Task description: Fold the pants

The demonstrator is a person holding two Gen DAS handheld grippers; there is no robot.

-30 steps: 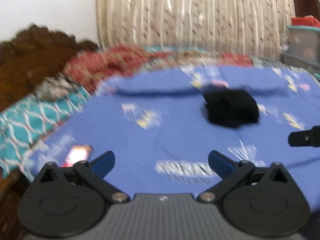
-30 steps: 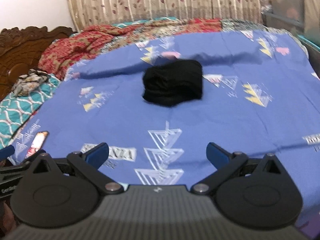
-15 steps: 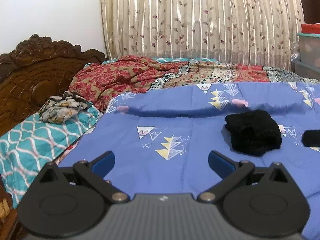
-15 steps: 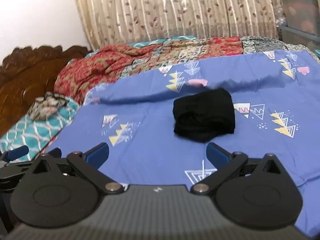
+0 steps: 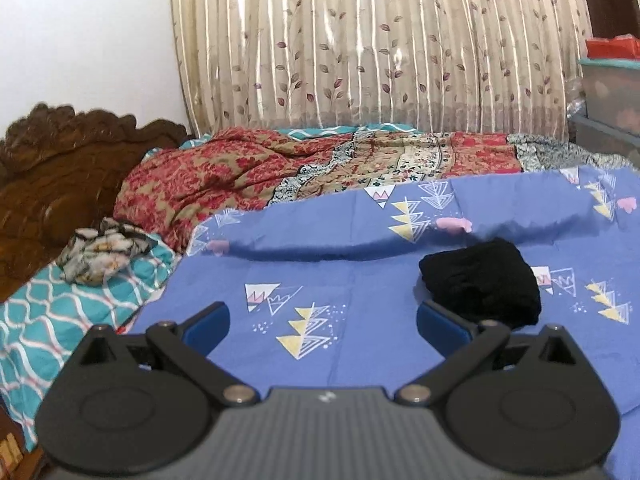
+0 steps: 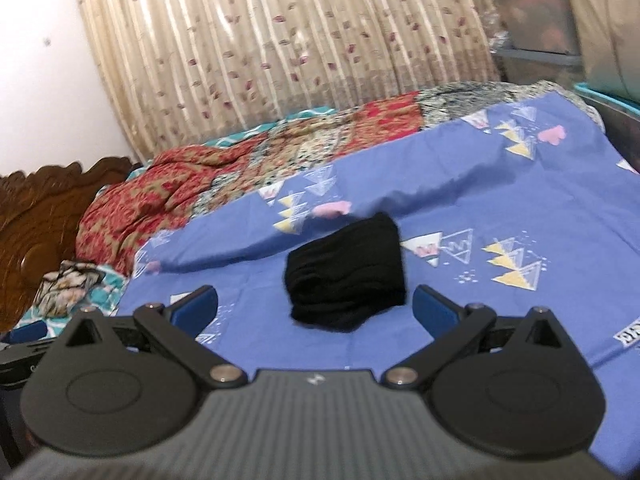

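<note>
The black pants (image 5: 482,282) (image 6: 346,274) lie folded into a compact bundle on the blue patterned bedsheet (image 5: 340,292) (image 6: 480,208). In the left wrist view the bundle sits just beyond my right fingertip. My left gripper (image 5: 322,320) is open, well back from the bundle, with nothing between its blue pads. My right gripper (image 6: 314,304) is open too, held back and above the sheet. The bundle appears between its fingers in that view but lies farther away, untouched.
A red floral blanket (image 5: 240,176) is heaped along the far side of the bed. A teal pillow (image 5: 80,300) with a crumpled patterned cloth (image 5: 104,254) lies left, by the carved wooden headboard (image 5: 60,160). Curtains (image 5: 360,40) hang behind. Plastic storage boxes (image 6: 536,28) stand right.
Both grippers have pulled back and tilted up from the sheet, so more of the curtain and wall shows. The folded pants have stayed in place. Both grippers stayed open.
</note>
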